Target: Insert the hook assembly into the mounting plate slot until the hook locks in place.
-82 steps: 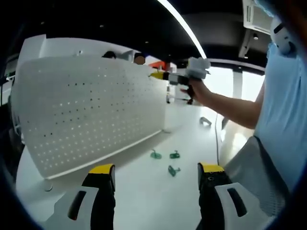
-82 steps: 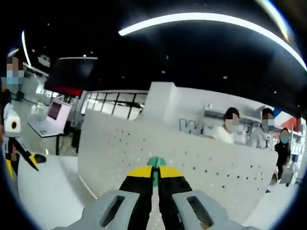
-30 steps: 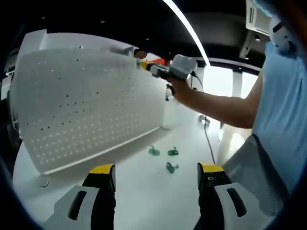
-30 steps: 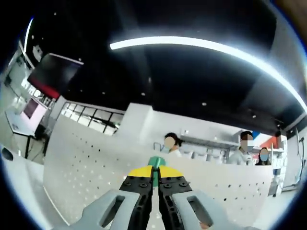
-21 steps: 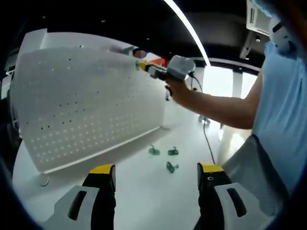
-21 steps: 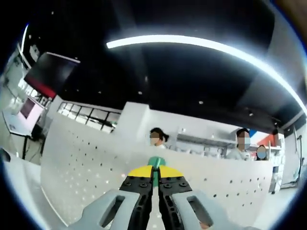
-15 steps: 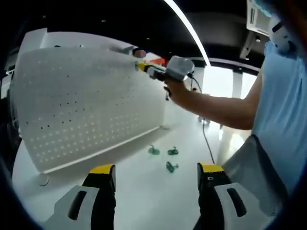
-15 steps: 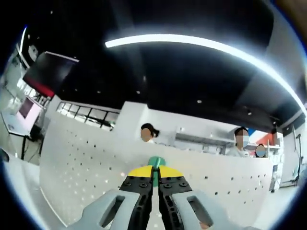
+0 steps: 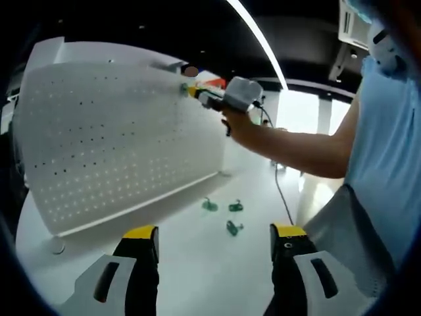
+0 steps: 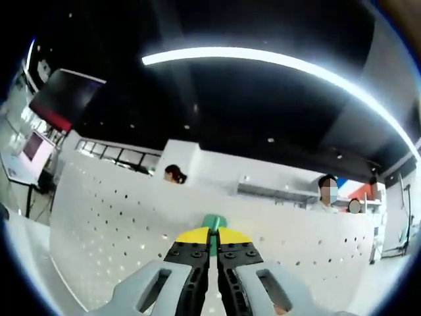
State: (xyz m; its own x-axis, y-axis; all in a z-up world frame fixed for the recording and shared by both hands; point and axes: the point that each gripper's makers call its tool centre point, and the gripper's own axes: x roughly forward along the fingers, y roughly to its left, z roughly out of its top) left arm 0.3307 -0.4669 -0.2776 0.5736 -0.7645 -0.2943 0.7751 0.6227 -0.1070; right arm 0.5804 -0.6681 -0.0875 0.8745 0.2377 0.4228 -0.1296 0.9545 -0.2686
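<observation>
A white pegboard mounting plate stands upright on the white table. In the left gripper view my right gripper, held by a hand, touches the plate's upper right corner with a green hook in its tips. In the right gripper view the jaws are shut on that green hook, right against the pegboard near its top edge. My left gripper hangs open low over the table, nothing between its fingers. Three green hooks lie loose on the table.
A person's arm and light blue shirt take up the right of the left gripper view. A cable runs across the table. People stand behind the pegboard. A small round foot sits by the plate's lower left corner.
The right gripper with the green hook has moved left and up along the plate to its top right corner. The left gripper has stayed open in place.
</observation>
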